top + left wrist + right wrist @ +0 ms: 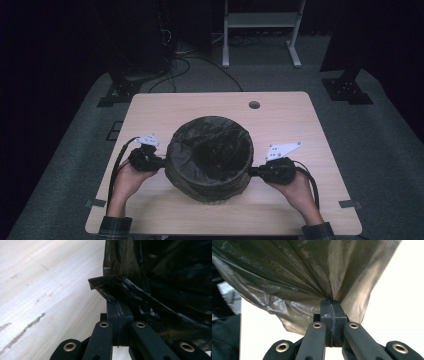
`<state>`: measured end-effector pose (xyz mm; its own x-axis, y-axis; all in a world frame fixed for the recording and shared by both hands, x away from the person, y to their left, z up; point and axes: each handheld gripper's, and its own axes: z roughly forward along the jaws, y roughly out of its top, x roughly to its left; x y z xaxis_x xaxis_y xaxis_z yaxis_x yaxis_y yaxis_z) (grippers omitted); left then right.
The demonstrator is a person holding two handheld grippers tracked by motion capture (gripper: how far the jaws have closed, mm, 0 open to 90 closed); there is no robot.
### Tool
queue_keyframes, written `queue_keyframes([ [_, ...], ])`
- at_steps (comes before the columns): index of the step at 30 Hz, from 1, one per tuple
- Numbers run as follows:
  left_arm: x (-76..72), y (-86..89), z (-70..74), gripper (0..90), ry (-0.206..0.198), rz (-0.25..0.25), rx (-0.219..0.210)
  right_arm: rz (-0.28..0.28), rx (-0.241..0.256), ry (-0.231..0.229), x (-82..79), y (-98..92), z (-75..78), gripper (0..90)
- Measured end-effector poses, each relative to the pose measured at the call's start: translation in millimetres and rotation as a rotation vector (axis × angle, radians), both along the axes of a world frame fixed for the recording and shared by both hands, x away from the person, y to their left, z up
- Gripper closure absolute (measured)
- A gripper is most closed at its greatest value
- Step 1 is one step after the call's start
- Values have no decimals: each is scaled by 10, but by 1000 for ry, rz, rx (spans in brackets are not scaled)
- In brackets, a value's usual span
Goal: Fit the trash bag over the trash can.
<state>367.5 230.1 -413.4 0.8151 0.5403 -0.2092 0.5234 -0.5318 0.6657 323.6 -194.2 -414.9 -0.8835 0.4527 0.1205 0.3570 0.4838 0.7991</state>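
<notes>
Thin black plastic bin bag (pixel 209 157), over a round bin, middle of the pale wooden desk (pixel 280 107). Pinched tight by left tool (pixel 161 163) and right tool (pixel 252 172). Could rip if tugged too hard.

Black claws (pixel 161 162) (pixel 252 172) with brass rivets, grey three-cornered plates, trailing black cables (plaid cuffs below).

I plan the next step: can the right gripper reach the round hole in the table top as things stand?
Probably not yet: the right gripper is shut on the black bag, which stands between it and the hole.
</notes>
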Motion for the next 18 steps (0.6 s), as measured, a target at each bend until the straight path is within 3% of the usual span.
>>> queue_keyframes([
  [8,27,-101,-104,900,31,-33,17,-98,-8,28,163,-227,-97,900],
  [13,-5,-11,-24,884,11,-29,-35,-101,19,15,136,-277,-88,891],
  [18,-81,126,92,697,-35,-14,-75,-93,50,-21,68,-295,8,645],
])
